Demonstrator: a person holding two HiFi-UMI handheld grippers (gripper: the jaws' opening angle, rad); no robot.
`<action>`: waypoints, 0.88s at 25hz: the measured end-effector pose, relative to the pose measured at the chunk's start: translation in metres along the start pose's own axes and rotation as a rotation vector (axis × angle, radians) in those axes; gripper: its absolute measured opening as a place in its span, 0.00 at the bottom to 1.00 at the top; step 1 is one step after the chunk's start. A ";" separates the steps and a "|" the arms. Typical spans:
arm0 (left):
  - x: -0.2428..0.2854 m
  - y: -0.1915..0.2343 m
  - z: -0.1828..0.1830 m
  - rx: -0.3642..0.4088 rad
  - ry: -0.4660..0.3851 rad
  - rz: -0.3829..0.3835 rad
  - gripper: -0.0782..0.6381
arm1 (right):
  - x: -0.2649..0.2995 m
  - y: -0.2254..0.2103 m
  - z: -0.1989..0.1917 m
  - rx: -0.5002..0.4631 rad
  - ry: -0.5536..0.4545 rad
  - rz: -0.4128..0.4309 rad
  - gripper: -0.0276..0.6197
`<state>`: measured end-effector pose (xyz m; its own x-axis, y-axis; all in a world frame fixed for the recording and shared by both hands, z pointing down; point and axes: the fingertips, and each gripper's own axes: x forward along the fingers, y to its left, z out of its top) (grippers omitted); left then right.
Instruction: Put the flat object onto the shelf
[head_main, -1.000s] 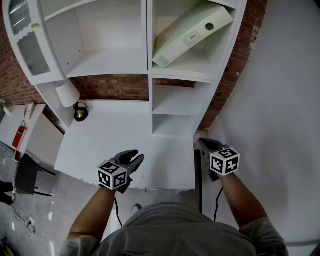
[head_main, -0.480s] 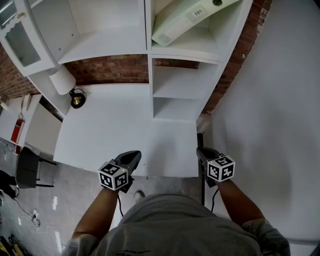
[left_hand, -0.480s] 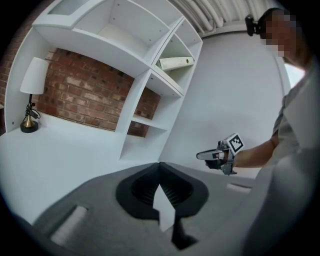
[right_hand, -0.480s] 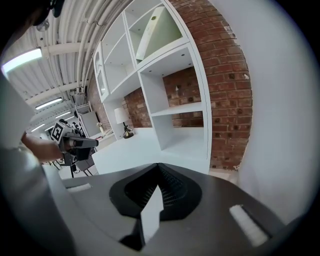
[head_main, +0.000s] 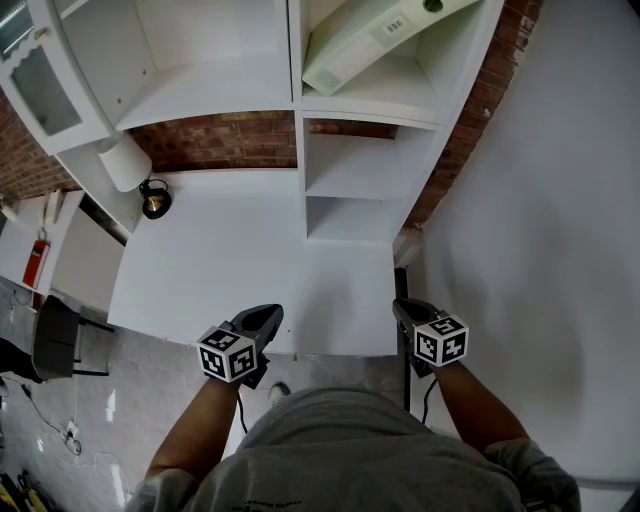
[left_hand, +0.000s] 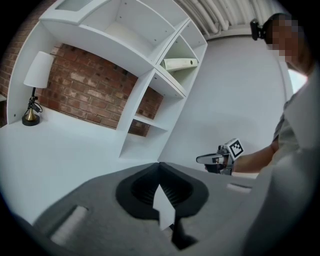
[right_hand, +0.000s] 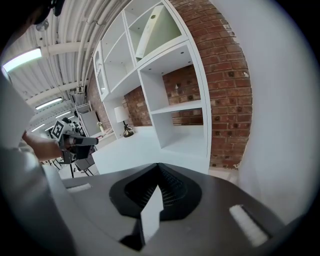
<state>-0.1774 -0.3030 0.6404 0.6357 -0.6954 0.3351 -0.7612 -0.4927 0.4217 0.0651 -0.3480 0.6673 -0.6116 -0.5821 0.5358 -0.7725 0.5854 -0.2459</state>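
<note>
The pale green flat binder (head_main: 375, 38) leans in the upper right compartment of the white shelf unit (head_main: 297, 100); placing looks finished. Well below that shelf, the left gripper (head_main: 271, 316) and right gripper (head_main: 401, 305) hang pressed together, empty, with only withdrawal left.

White shelf (head_main: 298, 100); red brick wall (head_main: 220, 140); pale green flat object (head_main: 360, 40).

Legible text: none in any view.
Upper centre, head view: the flat object (head_main: 350, 45) carries a white sticker (head_main: 394, 24) with barcode-like bars; its characters are too small to read.
Lower left, head view: the left gripper (head_main: 268, 314) bears a marker cube (head_main: 227, 356) with black-and-white square patterns, no letters or digits.
Lower right, head view: the right gripper (head_main: 402, 306) bears a second marker cube (head_main: 440, 340) with similar patterns, no letters or digits.
Brands, signs: none legible.
</note>
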 end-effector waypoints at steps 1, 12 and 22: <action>0.000 -0.001 0.000 0.000 -0.001 -0.001 0.11 | 0.000 0.000 0.000 0.001 -0.001 0.000 0.06; -0.002 0.000 0.003 -0.002 -0.009 0.002 0.11 | -0.004 -0.002 0.007 -0.037 -0.005 -0.003 0.05; -0.005 -0.002 0.005 -0.001 -0.013 0.000 0.11 | -0.006 0.002 0.010 -0.052 0.001 -0.004 0.05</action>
<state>-0.1801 -0.3017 0.6334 0.6338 -0.7024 0.3240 -0.7613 -0.4922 0.4222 0.0658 -0.3492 0.6558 -0.6084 -0.5843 0.5372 -0.7652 0.6115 -0.2015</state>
